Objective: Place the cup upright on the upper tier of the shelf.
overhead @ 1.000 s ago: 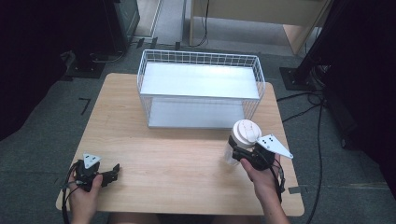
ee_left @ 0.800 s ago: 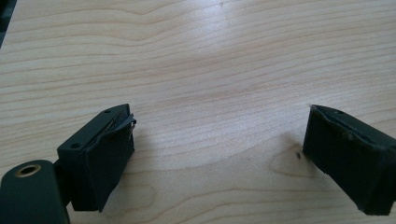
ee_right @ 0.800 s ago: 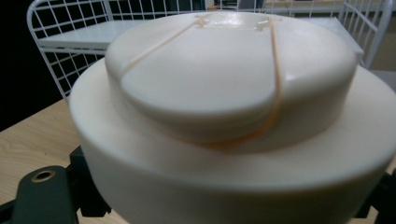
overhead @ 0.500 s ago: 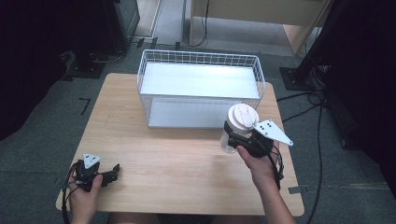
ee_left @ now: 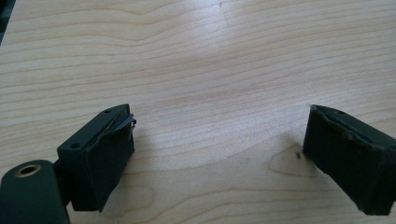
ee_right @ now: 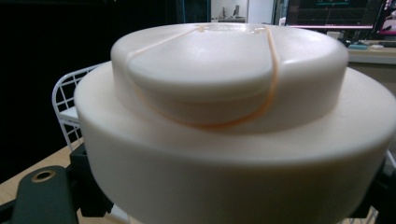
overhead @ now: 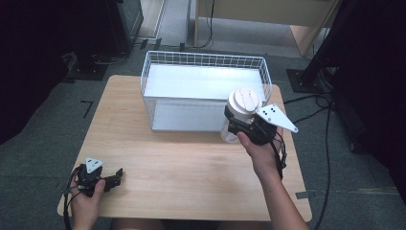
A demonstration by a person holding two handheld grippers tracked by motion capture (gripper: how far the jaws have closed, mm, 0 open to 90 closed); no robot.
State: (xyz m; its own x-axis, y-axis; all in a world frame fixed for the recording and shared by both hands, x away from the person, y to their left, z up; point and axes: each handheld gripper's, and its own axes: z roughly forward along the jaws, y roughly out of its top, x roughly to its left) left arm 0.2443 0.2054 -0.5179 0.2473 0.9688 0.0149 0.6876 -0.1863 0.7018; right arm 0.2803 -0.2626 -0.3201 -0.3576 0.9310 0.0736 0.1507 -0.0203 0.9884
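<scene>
High view: wooden table (overhead: 191, 163), then white wire basket (overhead: 206, 91) at its far side, then a clear jar with a cream lid (overhead: 243, 103) pinched in the right gripper (overhead: 238, 125), lifted just beside the basket's near-right corner. Left gripper (overhead: 112, 176) rests spread and empty on the table, near-left. Looks like the carry step; next move likely needs the jar lifted over the rim before lowering in.

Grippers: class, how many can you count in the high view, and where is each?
2. The left gripper rests open at the table's near left corner; the right gripper holds a jar beside the wire basket.
</scene>
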